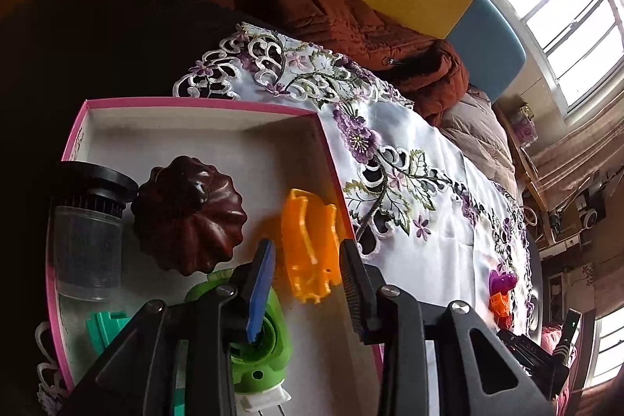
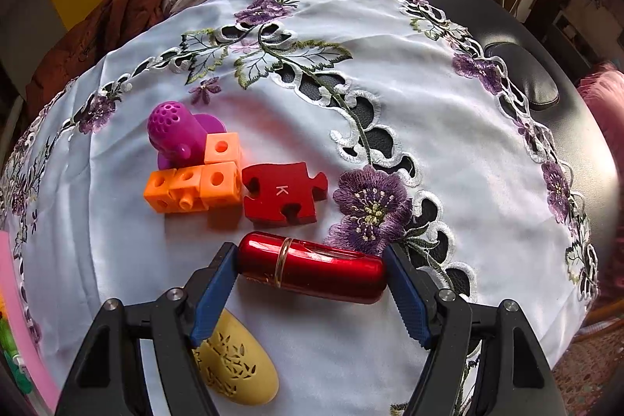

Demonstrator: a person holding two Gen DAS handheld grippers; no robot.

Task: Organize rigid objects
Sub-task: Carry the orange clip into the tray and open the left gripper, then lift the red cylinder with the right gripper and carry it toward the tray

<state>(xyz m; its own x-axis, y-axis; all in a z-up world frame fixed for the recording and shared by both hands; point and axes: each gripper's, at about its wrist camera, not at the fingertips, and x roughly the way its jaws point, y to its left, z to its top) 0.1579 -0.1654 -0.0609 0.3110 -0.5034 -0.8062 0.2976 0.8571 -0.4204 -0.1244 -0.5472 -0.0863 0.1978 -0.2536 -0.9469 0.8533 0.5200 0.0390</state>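
My left gripper [image 1: 306, 256] is open above the pink-rimmed box [image 1: 195, 102], its fingers on either side of an orange plastic piece [image 1: 310, 244] that lies on the box floor. The box also holds a dark red fluted mould [image 1: 189, 215], a clear jar with a black lid [image 1: 87, 225], a green piece [image 1: 269, 338] and a teal piece [image 1: 103, 328]. My right gripper [image 2: 312, 268] has its fingers against both ends of a red metallic capsule [image 2: 312, 269] that lies on the white embroidered cloth [image 2: 390, 127].
On the cloth lie orange linked cubes [image 2: 195, 182], a purple perforated piece [image 2: 177, 135], a red puzzle piece marked K [image 2: 282, 192] and a yellow perforated oval [image 2: 234, 363]. A rust-coloured jacket [image 1: 351, 22] lies beyond the cloth. The pink box edge [image 2: 23, 318] shows at far left.
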